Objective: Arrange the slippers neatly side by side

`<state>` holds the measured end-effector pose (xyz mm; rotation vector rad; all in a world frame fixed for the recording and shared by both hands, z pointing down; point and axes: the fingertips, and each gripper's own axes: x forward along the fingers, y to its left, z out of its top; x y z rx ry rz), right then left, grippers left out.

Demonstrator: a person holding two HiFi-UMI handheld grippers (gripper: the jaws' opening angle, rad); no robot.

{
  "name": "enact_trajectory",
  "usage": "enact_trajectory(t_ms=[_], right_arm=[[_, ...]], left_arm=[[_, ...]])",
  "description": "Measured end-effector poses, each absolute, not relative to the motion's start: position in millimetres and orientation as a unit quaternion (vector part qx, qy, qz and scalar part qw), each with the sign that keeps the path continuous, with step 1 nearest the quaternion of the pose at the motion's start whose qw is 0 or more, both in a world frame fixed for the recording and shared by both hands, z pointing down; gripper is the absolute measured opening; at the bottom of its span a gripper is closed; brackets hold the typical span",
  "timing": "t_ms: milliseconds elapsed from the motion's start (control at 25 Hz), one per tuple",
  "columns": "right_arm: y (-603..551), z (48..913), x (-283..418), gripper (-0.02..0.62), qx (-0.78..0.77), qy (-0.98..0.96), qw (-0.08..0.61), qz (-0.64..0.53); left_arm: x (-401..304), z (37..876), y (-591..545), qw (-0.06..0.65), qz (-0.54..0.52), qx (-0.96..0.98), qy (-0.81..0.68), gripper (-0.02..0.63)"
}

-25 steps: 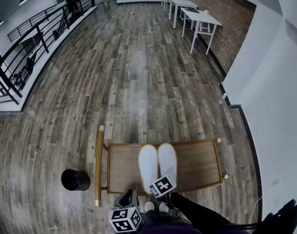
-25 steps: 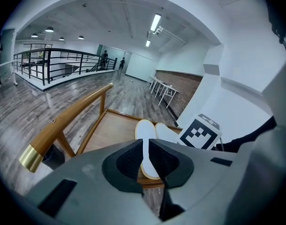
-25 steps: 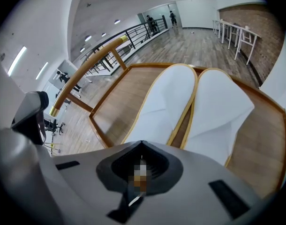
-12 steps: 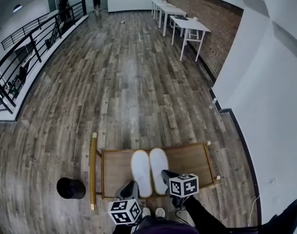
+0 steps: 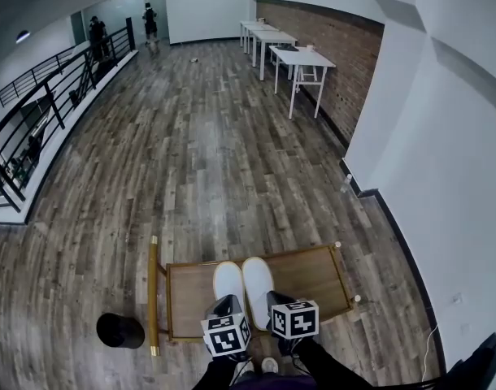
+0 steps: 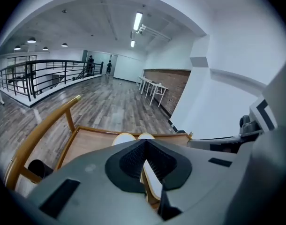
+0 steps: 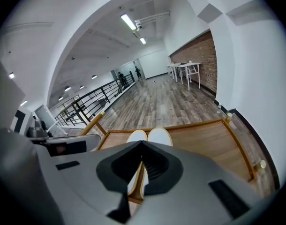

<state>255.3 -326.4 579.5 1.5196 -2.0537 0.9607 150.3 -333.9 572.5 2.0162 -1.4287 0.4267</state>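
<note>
Where the head view looks down at the lower middle of the frame, two white slippers (image 5: 256, 279) lie side by side on a wooden tray (image 5: 313, 273). They are plain and soft-looking with rounded toes. The toes are level with each other and point toward the top of the frame, and the inner edges run parallel, touching or very nearly so. In the gripper views a thin tan sole edge shows along their sides.

The tray has a low raised rim and holds only the slippers, which sit left of its centre. A gold handle (image 5: 153, 295) runs down its left side. Lower left of it, on the plank floor (image 5: 215, 153), stands a black round thing (image 5: 120, 330), possibly a bin.

The left gripper (image 5: 227, 302) hangs over the slippers' near ends; its jaws have just been closing and now meet with nothing between them. The right gripper (image 5: 277, 299), just beside it, has its jaws pressed together, also empty.
</note>
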Motion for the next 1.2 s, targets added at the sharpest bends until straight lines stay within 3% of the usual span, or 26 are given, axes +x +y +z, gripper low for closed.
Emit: enact_trajectory(t_ms=[1200], right_arm=[[-323, 559, 237, -0.002, 0.535, -0.766, 0.204, 0.292]], left_arm=[[141, 555, -329, 0.251, 0.164, 0.765, -0.570, 0.002]])
